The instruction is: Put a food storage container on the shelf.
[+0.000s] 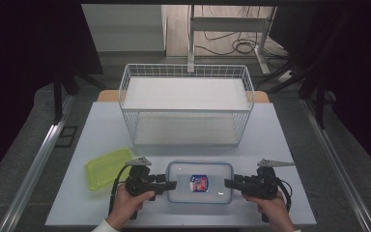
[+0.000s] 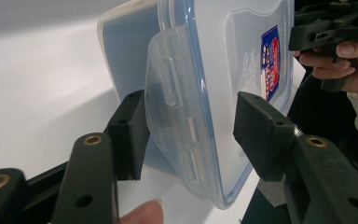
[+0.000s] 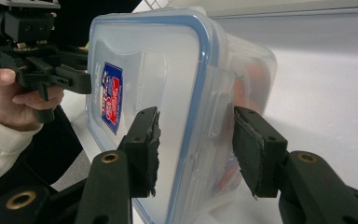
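A clear plastic container [image 1: 200, 182] with a blue-rimmed lid and a red and blue sticker lies at the table's front middle. My left gripper [image 1: 172, 185] grips its left end and my right gripper [image 1: 228, 183] its right end, both lying level. In the left gripper view the left gripper [image 2: 191, 126] has one pad against the loose latch flap [image 2: 170, 107] and the other on the lid [image 2: 214, 56]. The right gripper [image 3: 193, 140] clamps the container's other end [image 3: 186, 70], one pad on the lid, one on the underside. Something reddish shows dimly inside.
A white wire basket [image 1: 186, 104] with a white floor stands behind the container in the middle of the table. To the left of my left hand lies a lime green tray [image 1: 104, 168]. Black curtains and metal rails flank the table.
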The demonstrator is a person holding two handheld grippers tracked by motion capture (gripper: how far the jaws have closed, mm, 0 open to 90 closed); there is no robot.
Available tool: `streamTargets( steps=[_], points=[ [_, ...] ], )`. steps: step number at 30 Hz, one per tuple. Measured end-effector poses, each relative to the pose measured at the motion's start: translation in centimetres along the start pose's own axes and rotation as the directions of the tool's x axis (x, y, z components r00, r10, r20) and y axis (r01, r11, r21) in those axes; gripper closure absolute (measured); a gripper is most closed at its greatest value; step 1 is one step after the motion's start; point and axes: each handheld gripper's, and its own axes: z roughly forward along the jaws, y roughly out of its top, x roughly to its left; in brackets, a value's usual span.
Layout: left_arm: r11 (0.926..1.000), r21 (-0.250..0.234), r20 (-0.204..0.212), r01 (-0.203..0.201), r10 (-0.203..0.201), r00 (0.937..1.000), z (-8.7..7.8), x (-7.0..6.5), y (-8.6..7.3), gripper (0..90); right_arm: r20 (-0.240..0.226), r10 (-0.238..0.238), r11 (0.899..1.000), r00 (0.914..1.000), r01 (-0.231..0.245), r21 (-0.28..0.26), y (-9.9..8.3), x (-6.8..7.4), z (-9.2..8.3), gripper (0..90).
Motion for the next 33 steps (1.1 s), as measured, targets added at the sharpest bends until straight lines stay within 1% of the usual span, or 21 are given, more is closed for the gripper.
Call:
streamTargets(
  steps=[3,5,8,14,18,22,24,33],
  points=[
    [0.9997,-0.023,0.002,0.009,-0.009,1.0,0.0,-0.1,-0.3,46.3,0.002,0.009,1.0,1.0,-0.009,-0.005,0.0,0.0,0.0,52.8],
    [0.9985,-0.045,0.014,0.031,-0.03,0.9995,-0.1,0.1,-0.7,47.2,0.003,0.008,1.0,1.0,-0.008,-0.008,-0.1,0.1,0.0,52.9],
    [0.9987,-0.049,0.003,0.017,-0.017,0.9999,-0.1,-0.2,-0.7,47.4,0.008,0.006,1.0,0.9999,-0.006,-0.013,-0.1,0.2,0.0,52.9],
    [0.9986,-0.052,-0.008,0.012,-0.013,0.9999,-0.2,-0.5,-0.9,47.6,0.0,0.01,1.0,1.0,-0.01,-0.019,-0.3,0.3,-0.1,53.2],
    [0.9985,-0.053,-0.031,-0.012,0.011,0.9995,-0.2,-1.0,-0.9,47.7,0.007,-0.001,1.0,1.0,0.002,-0.029,-0.3,0.4,-0.2,53.1],
    [0.9983,-0.055,-0.052,-0.018,0.016,0.9985,-0.1,-1.2,-0.9,46.3,0.007,-0.019,0.999,0.9998,0.02,-0.035,-0.2,0.5,-0.3,53.9],
    [0.9983,-0.054,-0.053,-0.023,0.02,0.9984,-0.1,-1.2,-0.9,46.1,0.007,-0.031,0.999,0.9995,0.031,-0.038,-0.2,0.6,-0.4,53.9],
    [0.9981,-0.057,-0.041,-0.023,0.021,0.9989,-0.2,-1.1,-0.9,47.3,-0.001,-0.025,0.999,0.9997,0.025,-0.039,-0.2,0.4,-0.4,53.9]
  ],
)
